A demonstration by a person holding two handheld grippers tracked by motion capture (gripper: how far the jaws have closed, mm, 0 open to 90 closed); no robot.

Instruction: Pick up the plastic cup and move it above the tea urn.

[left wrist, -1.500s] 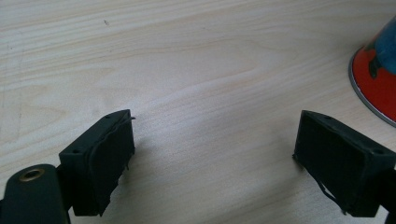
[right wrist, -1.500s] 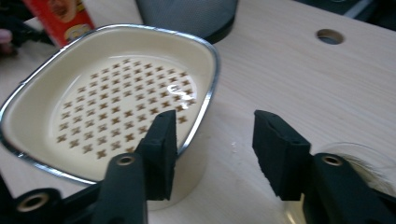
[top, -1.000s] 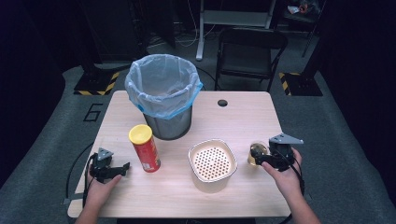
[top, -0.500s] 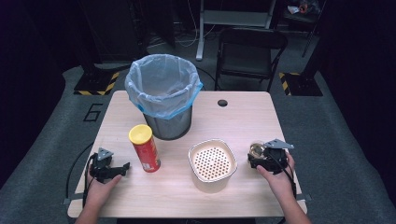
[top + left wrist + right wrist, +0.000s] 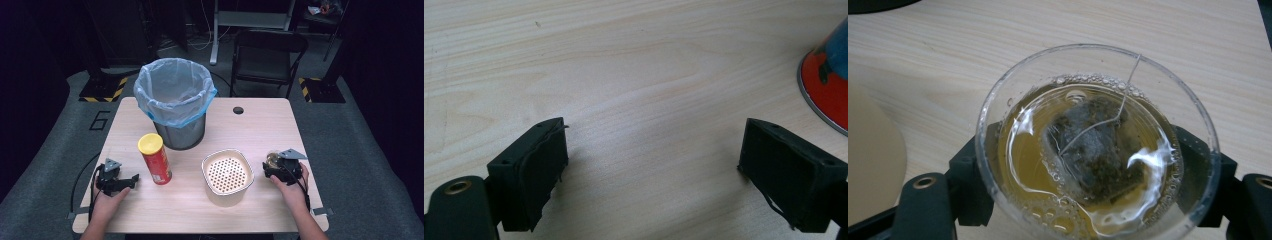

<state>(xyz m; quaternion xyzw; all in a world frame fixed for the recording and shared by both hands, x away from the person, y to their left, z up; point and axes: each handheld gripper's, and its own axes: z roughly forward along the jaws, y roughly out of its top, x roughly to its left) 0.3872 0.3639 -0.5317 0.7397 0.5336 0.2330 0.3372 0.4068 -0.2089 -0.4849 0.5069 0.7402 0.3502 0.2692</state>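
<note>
Where the high view looks down on the table [image 5: 260, 127], the right tongs [image 5: 274, 167] sit near the right edge, toward the near corner, with a glass of tea [image 5: 273, 159] between their jaws; the glass stands on the wood just beside a white strainer bowl [image 5: 227, 174], which rests near the middle of the near edge; the left tongs [image 5: 131, 179] lie low near the near-left corner, jaws pointing toward a red crisp tube [image 5: 155, 159] with a yellow lid, upright and just beside them but apart; a bin lined with a blue bag [image 5: 176, 102] stands toward the far edge, left of centre; a small dark hole [image 5: 238, 110] marks the far side of the table.

Seen from the left gripper view, the left tongs [image 5: 651, 165] stand wide with bare wood between the jaws; the red tube's base [image 5: 826, 87] shows at the right edge, clear of them.

Seen from the right gripper view, the glass [image 5: 1098, 142] fills the space between the right tongs [image 5: 1088, 200]; the jaws flank it on both sides and have just been closing in on it, though whether the pads press on the glass I cannot tell; a tea bag [image 5: 1095, 150] with its string lies sunk in the amber liquid; the strainer bowl's pale rim [image 5: 873, 165] shows at the left.
</note>
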